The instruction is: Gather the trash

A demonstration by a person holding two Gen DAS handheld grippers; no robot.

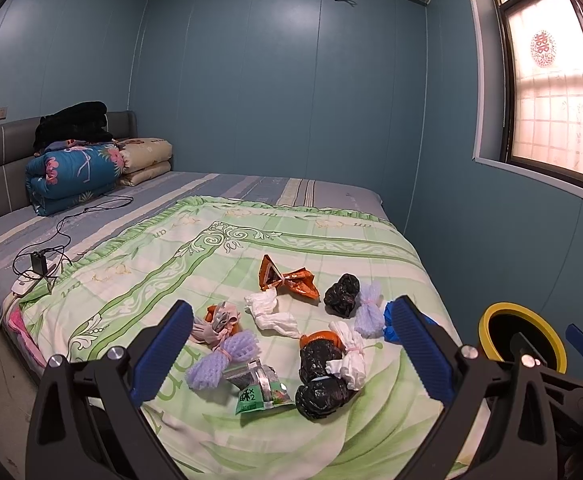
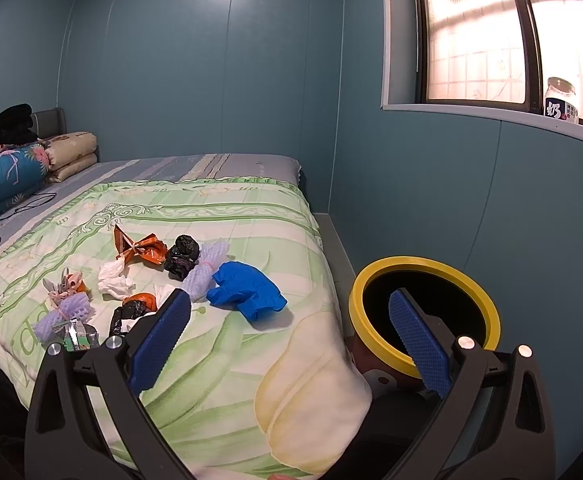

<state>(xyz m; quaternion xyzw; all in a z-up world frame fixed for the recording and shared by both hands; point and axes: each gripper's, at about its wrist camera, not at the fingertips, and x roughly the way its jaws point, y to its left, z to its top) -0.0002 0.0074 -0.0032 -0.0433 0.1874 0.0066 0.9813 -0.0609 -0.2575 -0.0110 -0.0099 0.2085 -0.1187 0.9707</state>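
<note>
The left gripper (image 1: 291, 344) hangs released above the trash pile (image 1: 287, 336) on the green quilt (image 1: 219, 248). The right gripper (image 2: 291, 332) is spread wide and empty, one finger over the yellow-rimmed bin (image 2: 423, 312) beside the bed

trash pile (image 1: 291, 336) on bed (image 1: 331, 240) | bin (image 2: 423, 316) right of bed

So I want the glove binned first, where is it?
Right wrist view: the blue glove lies on the quilt's right side, beside the purple foam net.
</note>
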